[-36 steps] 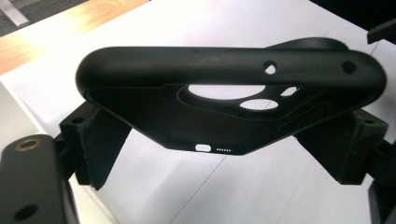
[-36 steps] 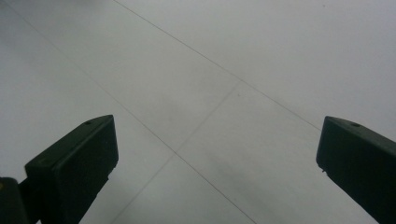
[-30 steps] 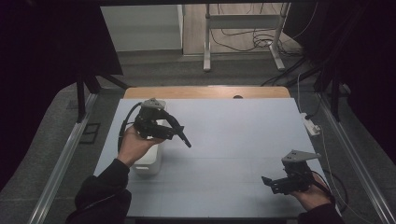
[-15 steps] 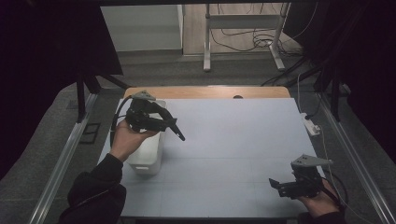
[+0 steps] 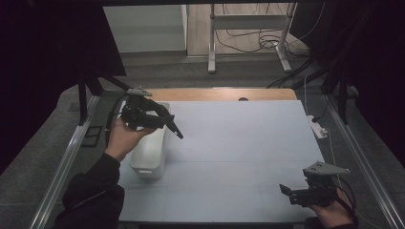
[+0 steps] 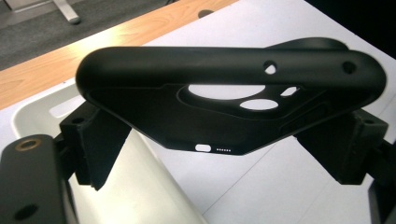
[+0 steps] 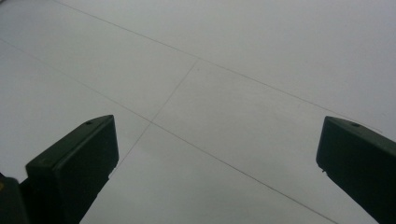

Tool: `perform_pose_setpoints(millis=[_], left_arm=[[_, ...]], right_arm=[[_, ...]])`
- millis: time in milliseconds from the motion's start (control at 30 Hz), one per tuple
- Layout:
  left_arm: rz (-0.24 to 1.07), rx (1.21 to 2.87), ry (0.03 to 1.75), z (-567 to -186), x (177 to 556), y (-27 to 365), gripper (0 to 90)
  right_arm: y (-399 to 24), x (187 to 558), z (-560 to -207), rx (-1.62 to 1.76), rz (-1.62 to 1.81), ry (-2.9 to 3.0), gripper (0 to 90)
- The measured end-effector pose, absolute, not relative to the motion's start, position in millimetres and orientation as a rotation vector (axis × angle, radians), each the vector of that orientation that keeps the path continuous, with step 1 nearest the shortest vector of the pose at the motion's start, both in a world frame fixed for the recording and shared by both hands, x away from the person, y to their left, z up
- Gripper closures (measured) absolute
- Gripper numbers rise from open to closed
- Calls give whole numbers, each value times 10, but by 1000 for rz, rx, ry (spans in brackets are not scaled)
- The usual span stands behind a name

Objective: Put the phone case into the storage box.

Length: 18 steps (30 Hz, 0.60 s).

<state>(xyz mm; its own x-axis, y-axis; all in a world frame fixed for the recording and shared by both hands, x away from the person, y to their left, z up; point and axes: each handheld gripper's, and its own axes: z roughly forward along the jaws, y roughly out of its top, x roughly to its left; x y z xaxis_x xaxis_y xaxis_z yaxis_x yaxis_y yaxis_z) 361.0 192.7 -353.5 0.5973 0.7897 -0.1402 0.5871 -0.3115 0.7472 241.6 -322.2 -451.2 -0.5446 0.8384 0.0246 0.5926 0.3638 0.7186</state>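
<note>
**Black phone case clamped above the white bin, right gripper idle**

At the left of the high view, the left hand point(image 5: 123, 138) holds the left gripper point(image 5: 162, 119) raised over a white bin point(image 5: 150, 152) that stands at the table's left edge. Its jaws are closed on a black phone case point(image 6: 229, 88); in the left gripper view the case lies crosswise between the jaws, with camera cut-outs and a charging slot showing. From above the case is only a dark sliver jutting toward the table's middle. The hand and gripper cover the bin's far end, and its inside is hard to make out. No writing or brand can be read on the case or bin.

The white table point(image 5: 239, 143) carries faint seam lines. At its near right corner, the right gripper point(image 5: 286, 191) points left, its hand cut off by the frame's bottom edge. In the right gripper view its jaws stand wide apart over bare tabletop.
</note>
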Motion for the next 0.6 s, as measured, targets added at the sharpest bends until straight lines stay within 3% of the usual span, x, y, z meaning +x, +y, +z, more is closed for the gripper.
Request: perform_pose_setpoints(millis=[600], left_arm=[[390, 2003, 1205, -3521, 3669, 2146, 142]], right_arm=[[-3216, 2422, -4517, 1256, 978, 2296, 0]])
